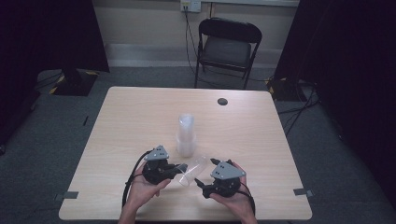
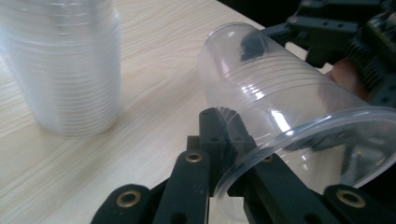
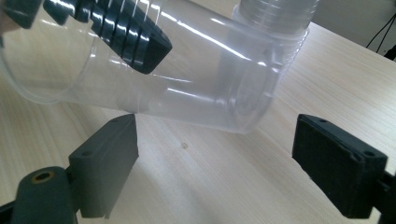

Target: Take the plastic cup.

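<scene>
In the high view, the left gripper [image 1: 180,168] sits at lower centre-left of the frame, held in the person's left hand [image 1: 142,186]. Its jaws are closed on the rim of a clear plastic cup [image 1: 192,169], which lies tilted on its side just right of that gripper, base pointing toward upper right. The left gripper view confirms the grip: the cup [image 2: 289,116] crosses the right half of the frame, with the rim wall pinched between the two black jaws at lower centre. Directly above the cup in the high view, near frame centre, a stack of clear cups [image 1: 186,135] stands upright on the wooden table [image 1: 140,116]. At lower centre-right, the right gripper [image 1: 205,172] has its jaws spread wide and grips nothing; in the right gripper view the cup [image 3: 154,88] lies just beyond its pads.
</scene>
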Tool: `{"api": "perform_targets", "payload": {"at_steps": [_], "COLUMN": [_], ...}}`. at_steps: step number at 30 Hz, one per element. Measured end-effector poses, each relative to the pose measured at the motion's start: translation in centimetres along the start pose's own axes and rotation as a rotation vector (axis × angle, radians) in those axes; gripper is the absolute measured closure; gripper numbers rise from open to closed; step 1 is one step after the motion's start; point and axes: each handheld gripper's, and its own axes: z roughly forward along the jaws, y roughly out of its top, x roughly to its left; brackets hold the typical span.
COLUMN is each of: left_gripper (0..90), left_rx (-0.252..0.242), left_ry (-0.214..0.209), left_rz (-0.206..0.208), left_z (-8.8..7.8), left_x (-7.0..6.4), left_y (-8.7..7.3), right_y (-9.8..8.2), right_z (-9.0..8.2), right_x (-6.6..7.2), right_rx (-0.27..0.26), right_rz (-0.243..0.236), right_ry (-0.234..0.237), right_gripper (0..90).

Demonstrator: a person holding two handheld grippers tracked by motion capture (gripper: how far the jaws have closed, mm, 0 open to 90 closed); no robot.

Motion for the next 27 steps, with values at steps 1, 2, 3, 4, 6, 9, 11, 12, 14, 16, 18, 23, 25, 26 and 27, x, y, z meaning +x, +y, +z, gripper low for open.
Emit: {"api": "perform_targets", "payload": {"at_steps": [1, 2, 3, 4, 6, 9, 11, 12, 14, 16, 18, 23, 25, 26, 27], "left_gripper": [89.2, 89.1, 88.8, 88.8, 88.9, 89.6, 90.0, 90.0, 90.0, 90.0, 90.0, 89.9, 89.9, 89.9, 89.7], "left_rx": [0.004, 0.012, 0.012, 0.012, 0.023, 0.075, 0.1, 0.114, 0.121, 0.142, 0.158, 0.213, 0.216, 0.231, 0.248], "left_ry": [-0.004, -0.006, -0.006, -0.013, -0.013, 0.0, 0.0, -0.003, 0.0, 0.001, 0.0, 0.005, 0.006, 0.001, -0.003], "left_rz": [0.0, 0.003, 0.003, 0.0, 0.0, 0.007, 0.008, 0.005, 0.006, -0.02, -0.026, -0.046, -0.046, -0.051, -0.053], "left_z": [0.1, 0.3, 0.3, 0.3, 0.5, 0.8, 0.9, 1.0, 1.1, 1.3, 1.3, 1.8, 1.9, 1.9, 1.9], "left_x": [-0.1, -0.2, -0.2, -0.2, -0.2, -0.2, -0.2, -0.2, -0.2, 0.0, 0.1, 0.2, 0.2, 0.3, 0.4], "left_y": [0.1, 0.3, 0.3, 0.4, 0.5, 0.8, 1.0, 1.1, 1.2, 1.3, 1.4, 1.7, 1.8, 1.9, 2.0], "right_y": [0.0, 0.0, 0.0, 0.0, 0.0, -0.3, -0.4, -0.4, -0.4, -0.4, -0.4, -0.4, -0.3, -0.3, -0.2], "right_z": [0.1, 0.1, 0.1, 0.3, 0.3, 0.5, 0.5, 0.5, 0.5, 0.5, 0.5, 0.7, 0.7, 0.7, 0.6], "right_x": [0.1, 0.1, 0.1, 0.2, 0.3, 0.3, 0.3, 0.4, 0.4, 0.5, 0.6, 1.2, 1.2, 1.2, 1.3], "right_rx": [0.004, 0.006, 0.006, 0.006, 0.002, 0.008, 0.013, 0.013, 0.011, 0.007, 0.004, 0.005, 0.003, 0.003, -0.004], "right_rz": [-0.007, -0.008, -0.008, -0.013, -0.019, -0.023, -0.039, -0.046, -0.06, -0.08, -0.089, -0.149, -0.156, -0.156, -0.165], "right_ry": [-0.004, -0.002, -0.002, -0.001, -0.002, -0.013, -0.03, -0.035, -0.039, -0.047, -0.047, -0.05, -0.051, -0.051, -0.043], "right_gripper": [13.8, 13.8, 13.8, 13.8, 13.8, 13.7, 13.7, 13.7, 13.8, 13.7, 13.7, 13.3, 13.3, 13.3, 13.4]}}
